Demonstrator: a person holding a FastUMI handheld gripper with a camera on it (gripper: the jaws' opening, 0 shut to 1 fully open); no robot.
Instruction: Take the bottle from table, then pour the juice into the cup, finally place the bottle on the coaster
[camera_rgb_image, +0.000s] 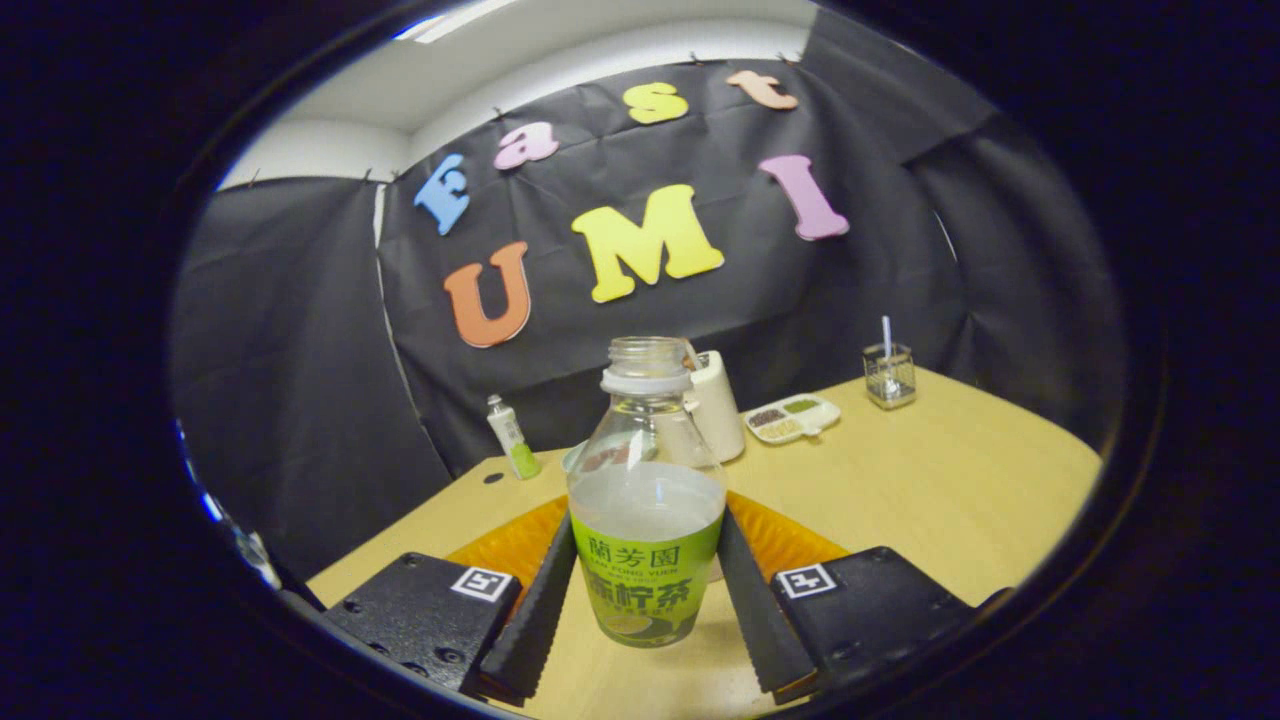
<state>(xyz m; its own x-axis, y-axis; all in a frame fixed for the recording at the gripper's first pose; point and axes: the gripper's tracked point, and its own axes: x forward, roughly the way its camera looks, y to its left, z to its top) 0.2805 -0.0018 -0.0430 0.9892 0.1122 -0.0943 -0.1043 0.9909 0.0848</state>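
We hold the bottle (646, 500) in the gripper (645, 590), low in the middle of the frame: both fingers (540, 600) press on its labelled sides, closed only as far as its width allows. It stands upright, cap off, about half full of pale cloudy liquid, and looks to be near or over the orange coaster (790, 535) just behind it; whether it rests on the table (940, 490) or hangs above it, we cannot tell.

We judge this to be either the take or the final placing. The cup (585, 457), if that is the rim peeking out behind the bottle's left shoulder, is mostly hidden, so we cannot say whether it holds juice. A pour would call for a lift and a slow tilt.

The bottle is clear smooth plastic with a ribbed neck and a glossy green label. The fingers are ridged, the coaster fluted, the table pale wood grain.
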